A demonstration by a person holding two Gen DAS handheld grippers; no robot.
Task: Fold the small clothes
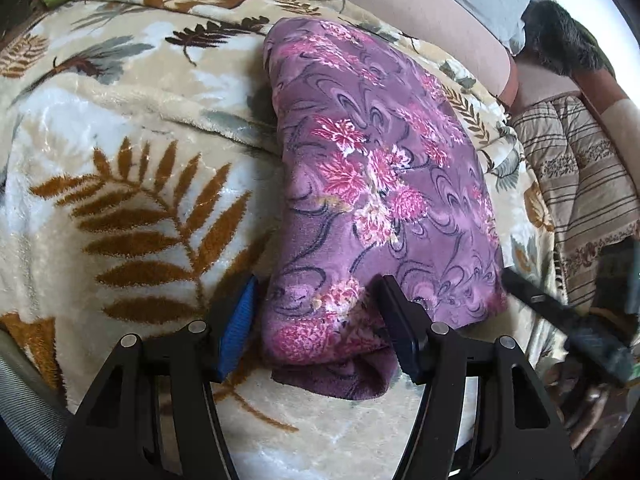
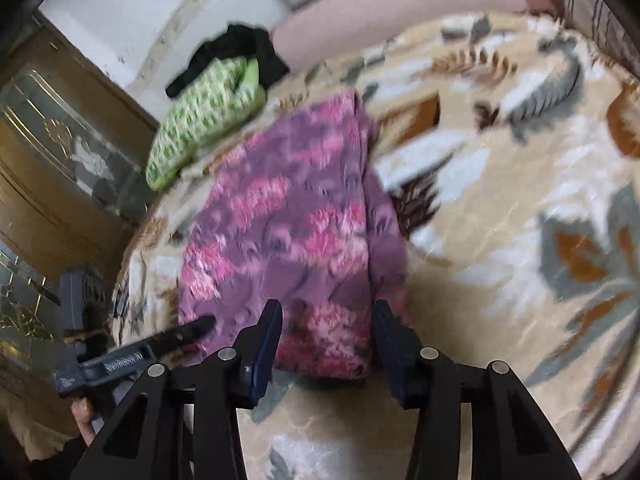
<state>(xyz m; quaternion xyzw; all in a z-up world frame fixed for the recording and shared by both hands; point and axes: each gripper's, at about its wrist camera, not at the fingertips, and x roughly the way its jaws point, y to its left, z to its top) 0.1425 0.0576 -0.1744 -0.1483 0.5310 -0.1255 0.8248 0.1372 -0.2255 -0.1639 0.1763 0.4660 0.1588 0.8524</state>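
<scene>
A purple garment with pink flowers lies folded in a long strip on the leaf-patterned blanket. My left gripper is open, its jaws either side of the garment's near end, with the fabric bulging between them. My right gripper is open at the opposite near end of the same garment; that view is blurred. The left gripper also shows at the lower left of the right wrist view, and the right gripper at the right edge of the left wrist view.
A green patterned cloth and a black garment lie at the blanket's far edge. A wooden cabinet with glass panels stands beside the bed. A striped quilt lies to the right.
</scene>
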